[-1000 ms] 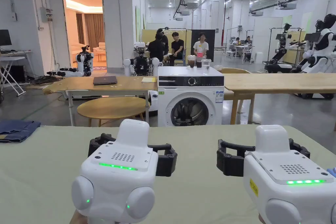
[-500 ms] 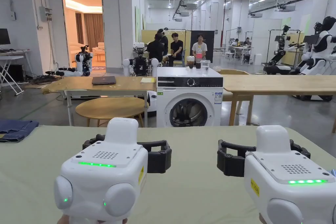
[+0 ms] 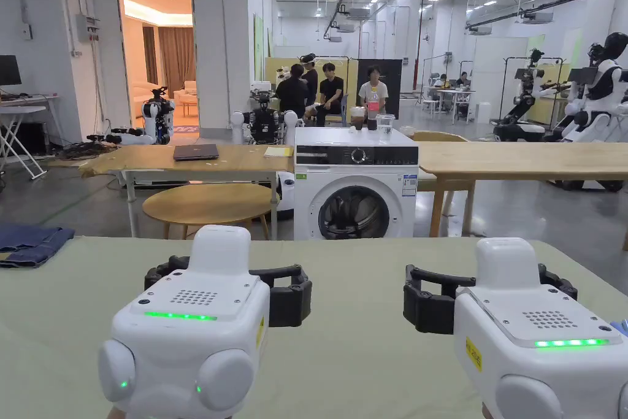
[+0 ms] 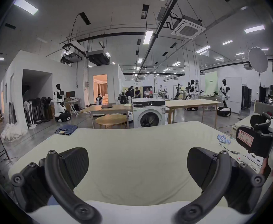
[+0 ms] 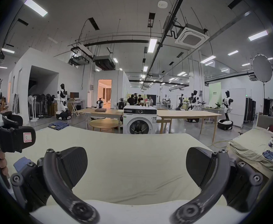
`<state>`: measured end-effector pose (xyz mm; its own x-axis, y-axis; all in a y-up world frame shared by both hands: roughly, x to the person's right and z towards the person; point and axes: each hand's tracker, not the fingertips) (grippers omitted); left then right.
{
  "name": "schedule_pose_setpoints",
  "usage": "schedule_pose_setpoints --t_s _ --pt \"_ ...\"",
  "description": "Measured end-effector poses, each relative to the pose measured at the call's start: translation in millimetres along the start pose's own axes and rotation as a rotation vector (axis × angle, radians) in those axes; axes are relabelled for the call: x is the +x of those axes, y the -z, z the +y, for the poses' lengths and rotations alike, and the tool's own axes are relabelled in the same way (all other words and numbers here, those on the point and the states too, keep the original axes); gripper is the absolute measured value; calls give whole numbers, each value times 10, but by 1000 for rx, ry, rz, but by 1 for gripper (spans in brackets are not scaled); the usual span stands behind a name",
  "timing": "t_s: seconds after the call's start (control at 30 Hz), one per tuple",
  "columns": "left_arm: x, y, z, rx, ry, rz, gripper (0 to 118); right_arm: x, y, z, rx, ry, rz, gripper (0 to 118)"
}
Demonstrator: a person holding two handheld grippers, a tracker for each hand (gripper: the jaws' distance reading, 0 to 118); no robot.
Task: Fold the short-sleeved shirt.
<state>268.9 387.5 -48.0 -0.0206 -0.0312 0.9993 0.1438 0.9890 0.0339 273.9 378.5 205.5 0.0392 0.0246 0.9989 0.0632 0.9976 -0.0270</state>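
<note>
Hovering: the left gripper [image 4: 137,167] and the right gripper [image 5: 136,167] were held side by side, low over the near half of a table [image 3: 349,346] covered in pale green cloth, both pointed toward 12 o'clock.
Left gripper state: its jaws were spread wide, and nothing but bare tabletop was seen between them.
Right gripper state: its jaws were likewise spread wide apart, with nothing caught between them.
Shirt: its place could not be told for certain. A scrap of blue cloth [image 5: 22,162] was seen at 8 o'clock in the right gripper view, low beside the left gripper; whether it was the short-sleeved shirt could not be told.
Folded denim [image 3: 30,244]: a dark blue garment was laid at the table's far left corner, at 10 o'clock from the grippers and well apart from both.
Small items: a few light blue pieces [image 4: 223,139] were laid near the table's right edge, at 2 o'clock from the left gripper.
Background: a white washing machine [image 3: 354,184] was set at 12 o'clock beyond the table, between two wooden tables.
</note>
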Motion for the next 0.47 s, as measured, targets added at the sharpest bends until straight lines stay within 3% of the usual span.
schedule_pose_setpoints --t_s 0.23,0.3,0.47 --pt "-13 53 -14 -35 -21 28 118 -14 14 -9 -5 -4 5 118" --pt "-83 86 -49 -37 -54 -25 118 -14 20 -16 -8 0 7 118" --pt "-120 117 -43 -65 -76 57 117 -18 9 -21 -7 -10 11 118"
